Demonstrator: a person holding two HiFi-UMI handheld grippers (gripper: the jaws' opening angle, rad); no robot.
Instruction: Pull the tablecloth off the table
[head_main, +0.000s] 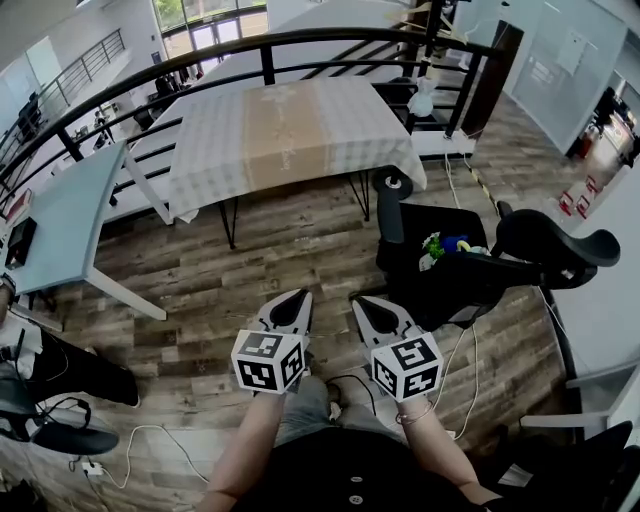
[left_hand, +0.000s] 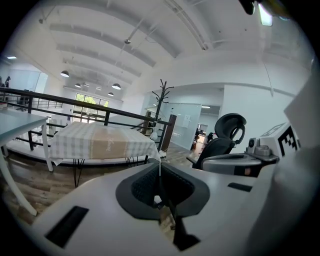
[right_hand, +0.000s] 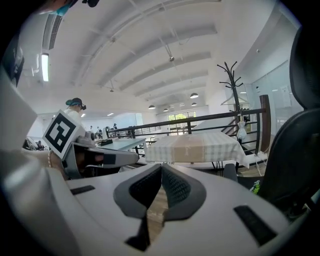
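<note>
Left gripper (head_main: 301, 296) jaws pressed together, nothing between. Right gripper (head_main: 360, 300) same. Both well apart from black-legged table (head_main: 229, 222). Pale checked fabric tablecloth with tan centre band (head_main: 290, 135) lay smooth over table, edges hanging. Black office chair (head_main: 470, 265) near table's right corner.

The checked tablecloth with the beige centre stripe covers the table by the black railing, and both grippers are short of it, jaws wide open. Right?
Only the jaws are wrong: each gripper view shows them together, empty, on the left gripper and the right gripper. The checked tablecloth does cover the table, both grippers short of it.
</note>
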